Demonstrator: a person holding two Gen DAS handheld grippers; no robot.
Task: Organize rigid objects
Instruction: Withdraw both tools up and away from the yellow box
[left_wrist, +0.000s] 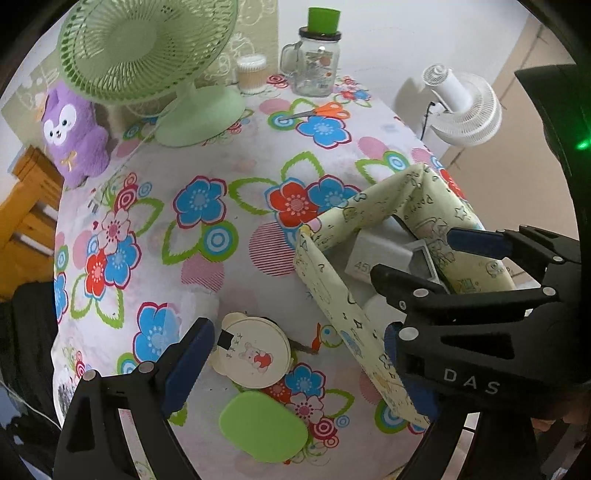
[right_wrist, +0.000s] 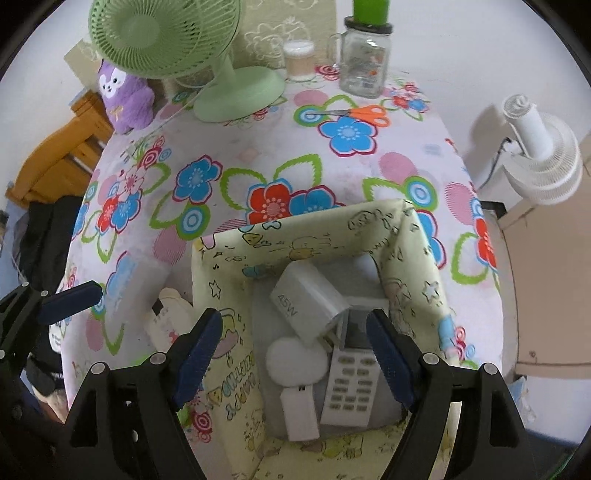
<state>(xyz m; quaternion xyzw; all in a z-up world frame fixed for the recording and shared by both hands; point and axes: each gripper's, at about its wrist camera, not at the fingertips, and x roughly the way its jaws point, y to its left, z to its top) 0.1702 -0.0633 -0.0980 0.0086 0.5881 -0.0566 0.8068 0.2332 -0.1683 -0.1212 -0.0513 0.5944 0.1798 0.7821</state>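
The right black two-finger gripper with blue rubber pads (right_wrist: 293, 360) points forward and down, its jaws spread wide with nothing between the pads. The left black two-finger gripper with blue pads (left_wrist: 295, 363) is likewise spread wide and holds nothing. Seen from the left wrist, the right gripper sits to its right, near.

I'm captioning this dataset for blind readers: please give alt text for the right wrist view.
The open right gripper hovers over a pale yellow cartoon-print fabric bin holding a white 45W charger, a calculator and a small white handheld fan. Behind, on the floral tablecloth, are orange scissors and a green fan.
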